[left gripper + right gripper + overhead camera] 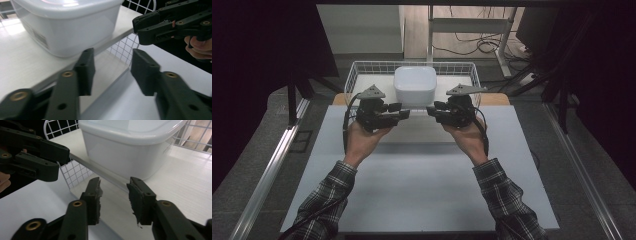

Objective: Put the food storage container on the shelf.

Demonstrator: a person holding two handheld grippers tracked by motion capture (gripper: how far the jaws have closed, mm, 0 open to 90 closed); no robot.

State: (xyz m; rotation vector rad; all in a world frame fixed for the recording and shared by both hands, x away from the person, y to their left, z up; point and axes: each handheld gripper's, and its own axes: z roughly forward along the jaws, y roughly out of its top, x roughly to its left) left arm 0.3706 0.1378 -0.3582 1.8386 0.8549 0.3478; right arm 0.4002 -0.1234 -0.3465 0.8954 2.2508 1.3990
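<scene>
Both hands are holding their tools up over the table now, pointing inward at each other. The left gripper is sitting with its jaws apart, nothing between them; in its own view the left gripper is framing only the table and a bit of wire mesh through the gap. Just opposite, the right gripper is showing the same stance, and from its own camera the right gripper has its jaws spread and empty, with its pads looking rough and torn along the edges. The two tips are facing one another, close but not touching. Just beyond both grippers, and slightly above their line, a white lidded container is resting on a white board inside a wire basket at the far edge of the table. The container is looming large ahead of the left gripper, and the same container is standing right ahead of the right one, neither gripper touching it. Plaid sleeves are reaching in from the near side.
</scene>
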